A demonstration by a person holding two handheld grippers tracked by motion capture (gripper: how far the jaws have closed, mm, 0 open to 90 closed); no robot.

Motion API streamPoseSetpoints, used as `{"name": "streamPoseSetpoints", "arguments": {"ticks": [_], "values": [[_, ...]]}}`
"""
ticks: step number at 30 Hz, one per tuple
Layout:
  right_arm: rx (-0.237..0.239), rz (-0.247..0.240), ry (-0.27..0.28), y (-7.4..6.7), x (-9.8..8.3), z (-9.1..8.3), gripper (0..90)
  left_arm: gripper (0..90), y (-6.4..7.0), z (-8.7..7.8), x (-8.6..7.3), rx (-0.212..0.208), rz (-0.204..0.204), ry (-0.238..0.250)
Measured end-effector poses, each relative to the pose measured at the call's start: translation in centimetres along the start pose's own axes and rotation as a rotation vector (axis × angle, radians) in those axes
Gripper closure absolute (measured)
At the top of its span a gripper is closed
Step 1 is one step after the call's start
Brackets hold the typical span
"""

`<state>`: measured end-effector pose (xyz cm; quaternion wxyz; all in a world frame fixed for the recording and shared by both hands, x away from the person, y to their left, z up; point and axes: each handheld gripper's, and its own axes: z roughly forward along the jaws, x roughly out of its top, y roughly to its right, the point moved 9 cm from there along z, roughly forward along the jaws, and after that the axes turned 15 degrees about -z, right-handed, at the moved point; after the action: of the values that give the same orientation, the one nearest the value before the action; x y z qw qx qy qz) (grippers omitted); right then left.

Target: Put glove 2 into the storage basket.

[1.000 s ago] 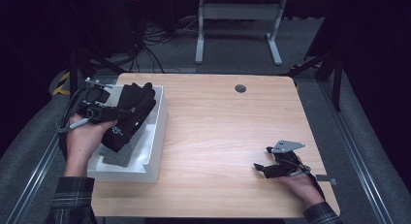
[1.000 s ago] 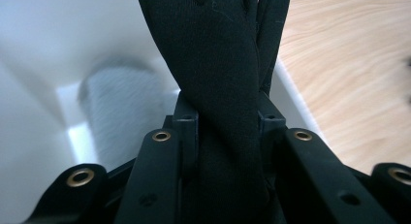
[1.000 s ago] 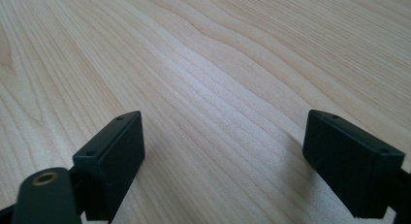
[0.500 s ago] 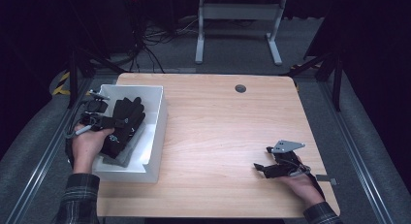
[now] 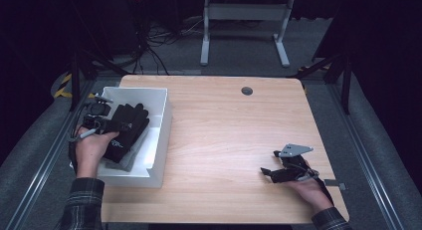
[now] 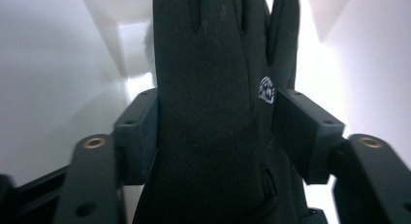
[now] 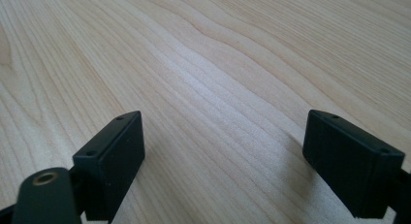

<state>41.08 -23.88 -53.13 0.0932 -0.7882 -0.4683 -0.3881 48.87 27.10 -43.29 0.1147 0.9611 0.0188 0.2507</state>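
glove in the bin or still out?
In. The black glove lies inside the white bin, between the left claw's just-opened jaws.

Bin walls [image 5: 166, 121] hem the glove [image 5: 124, 128] (tabletop [image 5: 229, 140] open).

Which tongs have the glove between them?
The left tongs, over the white bin: the black glove lies between them. The right tongs have bare table between them.

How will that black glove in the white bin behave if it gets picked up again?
The black glove looks like soft knit fabric, so it would probably droop and fold. It seems light and unlikely to roll or break. Lying flat in the white bin, it may snag rather than slide.
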Motion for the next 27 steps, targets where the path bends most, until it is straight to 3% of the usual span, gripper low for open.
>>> {"name": "streamPoseSetpoints", "arguments": {"ticks": [4, 6, 16, 19, 27], "values": [[0.000, 0.000, 0.000, 0.0, 0.0, 0.0, 15.4, 27.2, 0.9, -1.0, 0.5, -0.027, 0.005, 0.030], [0.000, 0.000, 0.000, 0.0, 0.0, 0.0, 15.4, 25.1, 1.5, -1.6, 0.8, -0.038, 0.031, 0.048], [0.000, 0.000, 0.000, 0.0, 0.0, 0.0, 15.4, 19.9, 7.3, -2.9, 1.1, -0.175, 0.132, 0.076], [0.000, 0.000, 0.000, 0.0, 0.0, 0.0, 15.4, 18.7, 8.4, -3.1, 1.0, -0.192, 0.155, 0.081], [0.000, 0.000, 0.000, 0.0, 0.0, 0.0, 15.4, 18.6, 13.0, -3.4, 0.7, -0.249, 0.240, 0.095]]}}
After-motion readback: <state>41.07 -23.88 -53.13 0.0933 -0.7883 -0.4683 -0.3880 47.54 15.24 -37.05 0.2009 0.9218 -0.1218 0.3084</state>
